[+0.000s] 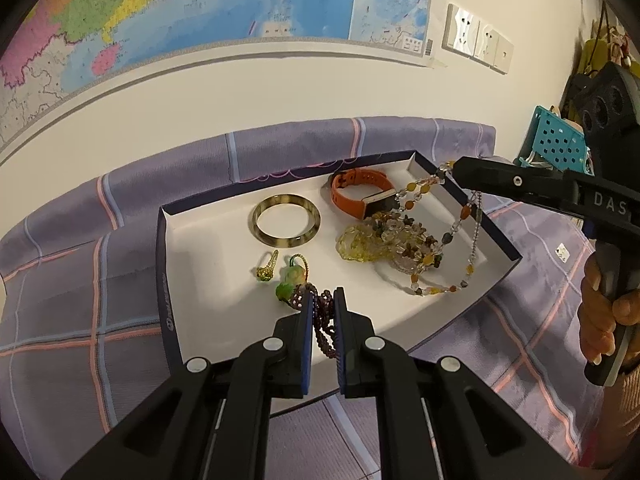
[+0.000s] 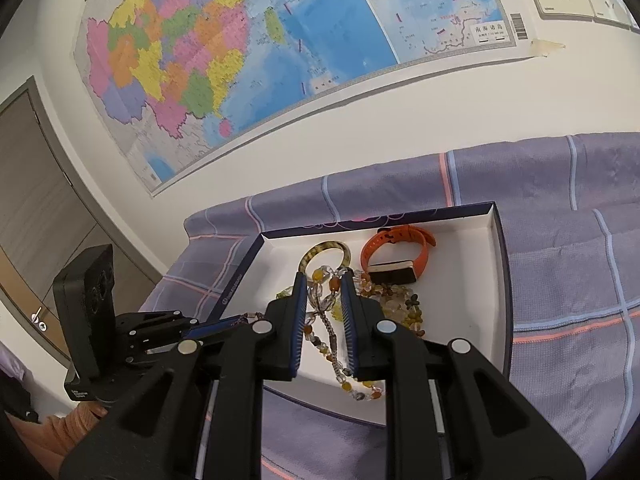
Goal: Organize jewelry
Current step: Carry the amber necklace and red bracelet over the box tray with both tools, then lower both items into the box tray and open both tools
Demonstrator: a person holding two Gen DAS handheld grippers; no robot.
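"DAS" on black claw body (image 1: pixel 609 199), right of frame. "南海诸岛" on wall map inset (image 2: pixel 489 30), upper right.

The left hand-held gripper (image 1: pixel 323 300) pinches a dark bead string (image 1: pixel 324 328) over a white tray (image 1: pixel 208 248) on a checked bedsheet (image 1: pixel 80 280). Inside lie a bangle (image 1: pixel 286 220), an orange watch (image 1: pixel 362 196) and a green charm (image 1: pixel 290 280). The right hand-held gripper (image 1: pixel 454 168) lifts a necklace (image 1: pixel 460 224).
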